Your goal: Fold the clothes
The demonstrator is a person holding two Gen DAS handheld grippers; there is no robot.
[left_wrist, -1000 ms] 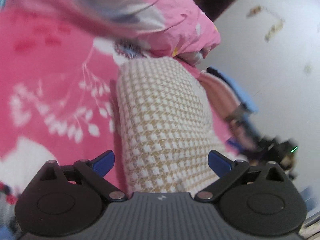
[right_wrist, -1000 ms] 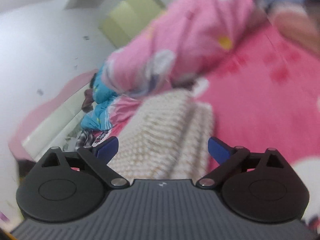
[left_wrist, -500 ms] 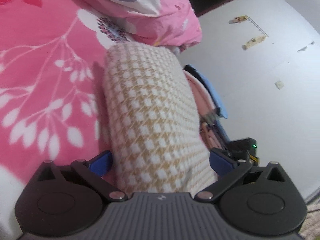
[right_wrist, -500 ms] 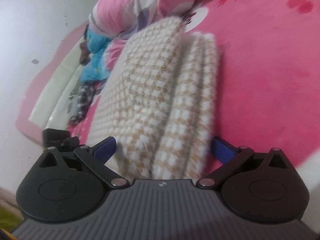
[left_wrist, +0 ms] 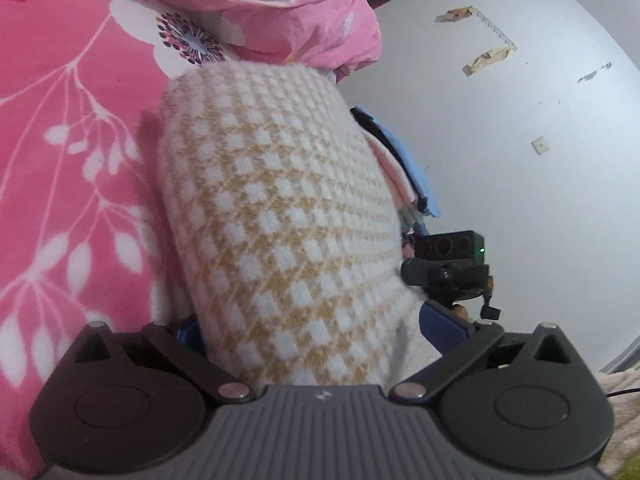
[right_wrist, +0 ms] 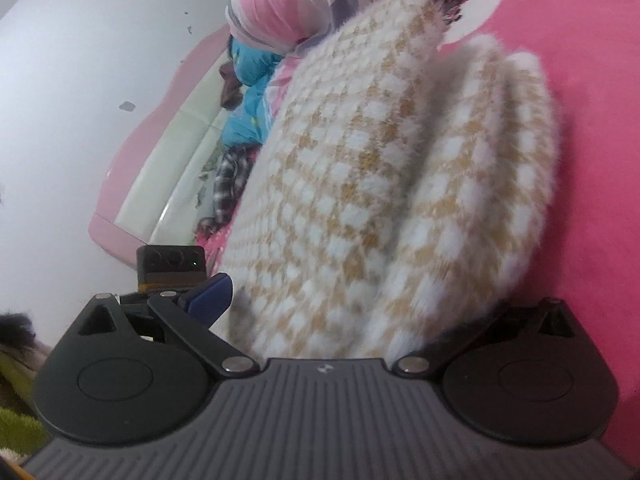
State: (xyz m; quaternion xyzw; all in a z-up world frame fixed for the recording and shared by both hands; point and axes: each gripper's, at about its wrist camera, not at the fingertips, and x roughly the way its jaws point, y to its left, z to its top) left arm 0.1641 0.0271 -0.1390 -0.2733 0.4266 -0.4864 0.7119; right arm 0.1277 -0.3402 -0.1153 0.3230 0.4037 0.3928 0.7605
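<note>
The checked sweater [right_wrist: 400,184] lies folded in thick layers on the pink bedspread [left_wrist: 60,160]. Left gripper [left_wrist: 312,328] and right gripper [right_wrist: 376,300] each straddle the bundle, jaws wide; clamping cannot be confirmed. Folding appears near complete.

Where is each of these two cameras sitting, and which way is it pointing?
Left wrist view: sits on the left gripper, looking along its blue fingers over the fuzzy checked garment toward a white wall; the other gripper shows beyond.
Right wrist view: sits on the right gripper, looking across the same folded garment toward a pink headboard.
Shared: the garment, the pink floral bedspread, the pink duvet.
</note>
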